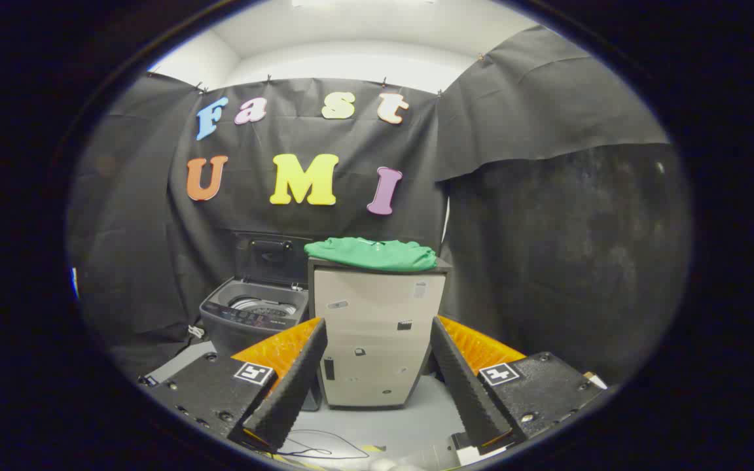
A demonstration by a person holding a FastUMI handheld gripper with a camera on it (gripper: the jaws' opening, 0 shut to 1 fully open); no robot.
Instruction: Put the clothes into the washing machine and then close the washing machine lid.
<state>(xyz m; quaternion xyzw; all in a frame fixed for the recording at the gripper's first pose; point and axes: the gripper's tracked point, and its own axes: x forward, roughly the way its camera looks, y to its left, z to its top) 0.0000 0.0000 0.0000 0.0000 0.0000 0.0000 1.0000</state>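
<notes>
gripper view: claw (pixel 377 376) spread wide, empty; green clothes (pixel 372 254) atop cabinet (pixel 377 327) well beyond fingers.

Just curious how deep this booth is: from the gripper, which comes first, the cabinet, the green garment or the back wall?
1. Cabinet, just ahead of the open gripper.
2. Green garment, on the cabinet's top.
3. Back wall, behind everything.

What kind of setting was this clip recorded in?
Likely a staged laundry corner in a recording booth: black cloth walls, a top-loading washing machine with its lid up, and a green garment folded on a small cabinet. The gripper is open, well short of them.
</notes>
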